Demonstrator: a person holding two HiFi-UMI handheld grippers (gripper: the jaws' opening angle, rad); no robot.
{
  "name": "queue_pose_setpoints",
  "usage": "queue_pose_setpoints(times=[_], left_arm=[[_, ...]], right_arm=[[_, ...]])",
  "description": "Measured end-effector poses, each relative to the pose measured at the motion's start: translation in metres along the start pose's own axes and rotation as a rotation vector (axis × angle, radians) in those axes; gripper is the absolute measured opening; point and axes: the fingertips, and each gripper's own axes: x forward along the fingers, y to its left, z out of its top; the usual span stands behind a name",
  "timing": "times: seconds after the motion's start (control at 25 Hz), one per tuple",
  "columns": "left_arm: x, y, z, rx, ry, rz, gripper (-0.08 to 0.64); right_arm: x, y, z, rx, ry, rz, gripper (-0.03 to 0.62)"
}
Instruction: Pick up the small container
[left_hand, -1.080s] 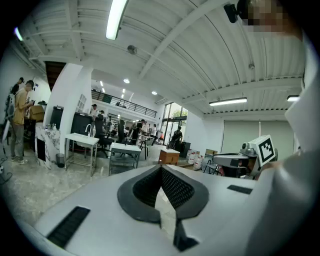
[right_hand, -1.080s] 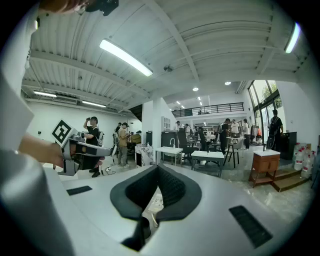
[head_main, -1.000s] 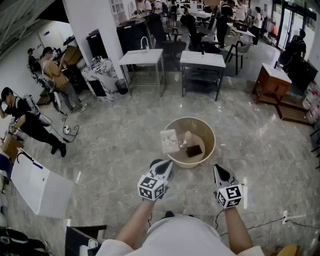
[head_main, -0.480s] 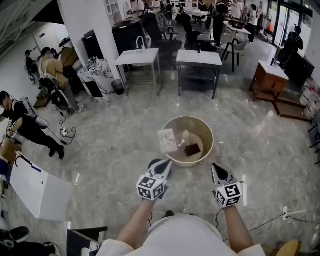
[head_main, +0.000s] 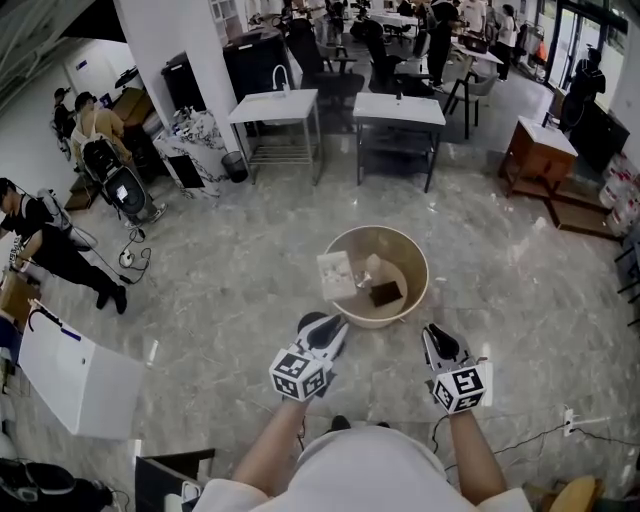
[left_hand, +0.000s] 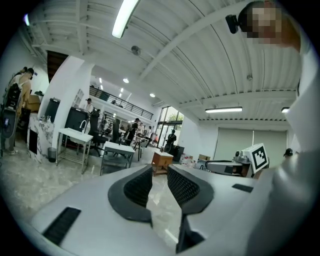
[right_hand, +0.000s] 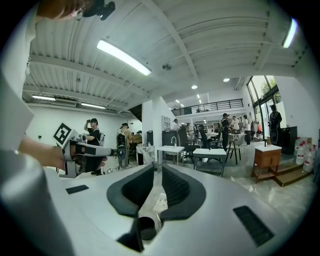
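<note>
A round tan tub (head_main: 385, 243) sits on the shiny floor (head_main: 230, 280), just in front of both grippers. Inside it, the small container (head_main: 337, 277) looks like a white square box leaning on the left rim, though it is too far off to be sure. A dark box (head_main: 387, 294) and a pale lump (head_main: 372, 269) lie beside it. The left gripper (head_main: 320, 327) and the right gripper (head_main: 437, 337) are near the tub's front wall, not touching it. Their jaws have just been opening a little, with only floor in the gaps. Two white tables (head_main: 278, 104), a wooden cabinet (head_main: 540, 155) and people (head_main: 45, 240) are farther off.
</note>
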Motion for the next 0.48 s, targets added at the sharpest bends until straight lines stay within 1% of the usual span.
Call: queue_pose_setpoints(times=[0.12,0.2,0.36,0.48], left_arm=[[-0.002,0.006,-0.001,-0.019,0.005,-0.005,0.147],[-0.005,0.011,-0.003,-0.024,0.009,-0.006,0.17],[-0.01,0.021,-0.006,-0.011,0.023,-0.007,0.203],[-0.014,0.028,-0.006,0.005,0.014,0.006,0.249]], right_arm=[[0.003,0.004,0.001,-0.001,-0.001,0.001,0.102],[0.006,0.008,0.0,0.0,0.002,-0.002,0.129],[0.012,0.014,-0.001,0.002,0.009,-0.014,0.183],[0.015,0.015,-0.003,0.004,0.009,-0.03,0.215]])
